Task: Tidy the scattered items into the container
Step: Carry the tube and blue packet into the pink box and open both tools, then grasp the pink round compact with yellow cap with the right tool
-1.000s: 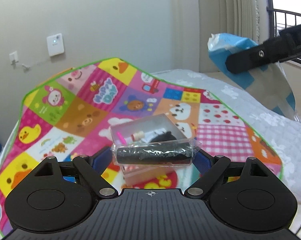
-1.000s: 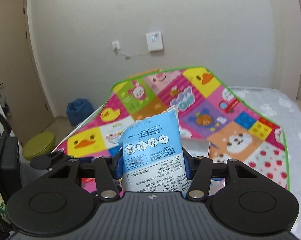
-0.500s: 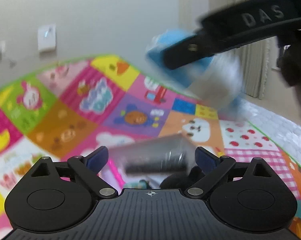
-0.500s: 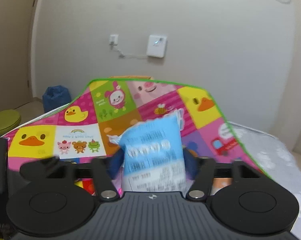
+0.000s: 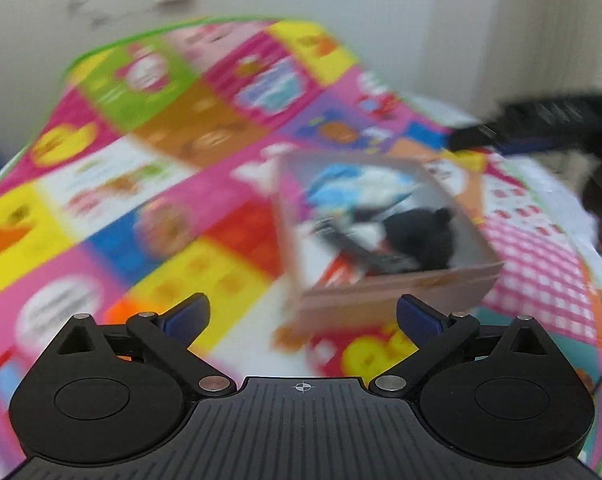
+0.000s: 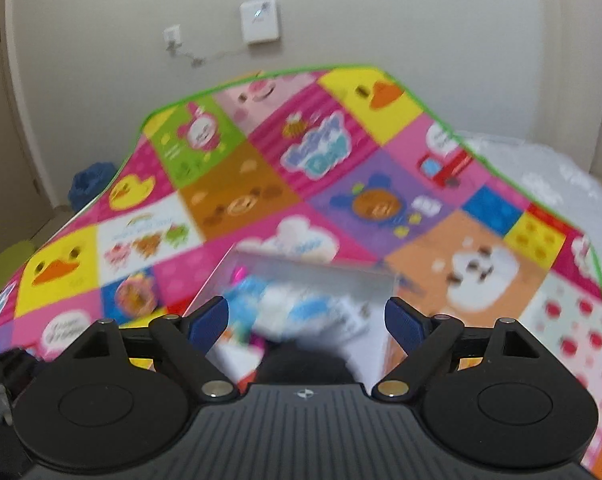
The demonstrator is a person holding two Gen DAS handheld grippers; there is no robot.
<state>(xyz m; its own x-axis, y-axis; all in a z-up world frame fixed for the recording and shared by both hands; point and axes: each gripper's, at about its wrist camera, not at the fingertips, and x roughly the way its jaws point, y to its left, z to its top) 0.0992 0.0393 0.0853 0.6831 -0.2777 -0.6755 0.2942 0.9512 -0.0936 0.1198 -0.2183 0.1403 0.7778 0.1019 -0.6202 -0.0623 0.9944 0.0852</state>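
A pale open box [image 5: 393,288] sits on the colourful play mat. Inside it lie a blue-and-white packet [image 5: 365,184], a dark wrapped roll [image 5: 361,248] and a black fuzzy item [image 5: 425,236]. My left gripper [image 5: 303,318] is open and empty, just short of the box's near wall. My right gripper [image 6: 305,318] is open and empty, right above the box; the blue-and-white packet [image 6: 297,308] lies in the box [image 6: 313,272] below its fingers. The right gripper also shows blurred at the right edge of the left wrist view [image 5: 541,124]. Both views are motion-blurred.
The play mat [image 6: 237,200] covers a bed with a white quilt [image 6: 561,176] on the right. A wall with a socket and a white switch plate [image 6: 260,20] stands behind. A blue bag [image 6: 91,182] and a green stool [image 6: 5,264] sit on the floor at left.
Both grippers opened. The dark roll left my left gripper and the blue packet left my right gripper; both now lie in the box. The left gripper pulled back and left.
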